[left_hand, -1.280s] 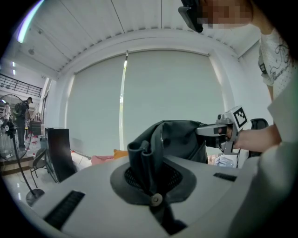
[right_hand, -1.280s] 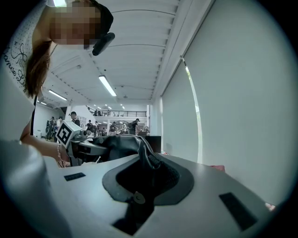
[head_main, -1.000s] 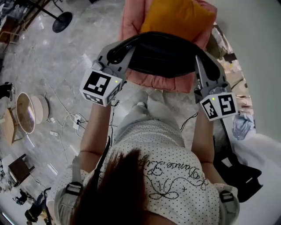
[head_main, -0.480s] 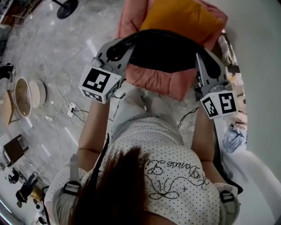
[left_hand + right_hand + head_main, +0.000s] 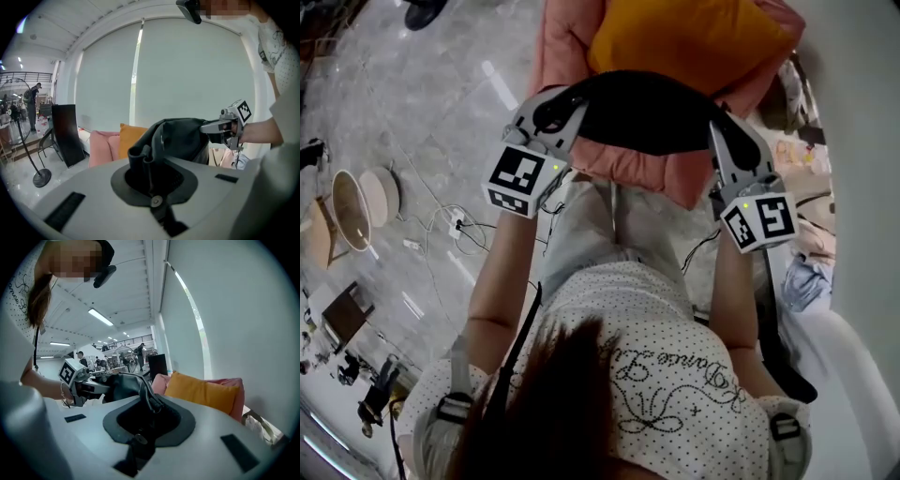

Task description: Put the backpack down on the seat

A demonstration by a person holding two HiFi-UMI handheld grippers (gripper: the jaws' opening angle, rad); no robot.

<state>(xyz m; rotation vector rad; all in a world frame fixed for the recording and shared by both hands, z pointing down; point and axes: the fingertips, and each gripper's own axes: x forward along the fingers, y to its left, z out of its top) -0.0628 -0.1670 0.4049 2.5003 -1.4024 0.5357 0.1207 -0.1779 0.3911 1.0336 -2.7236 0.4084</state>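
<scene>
A black backpack hangs between my two grippers above the front part of a pink seat that carries an orange cushion. My left gripper is shut on a fold of the backpack at its left end, and the black fabric sticks up out of the jaws. My right gripper is shut on a strap at the right end of the backpack. In the left gripper view the seat and cushion lie beyond the bag. The bag's underside is hidden.
A wall rises right of the seat, with clothes and bags on the floor there. Round low tables and cables lie on the grey floor to the left. A black chair and a lamp stand stand left of the seat.
Both grippers have come down and forward with the backpack still held, which now hangs closer over the pink seat. Both grips look unchanged.
</scene>
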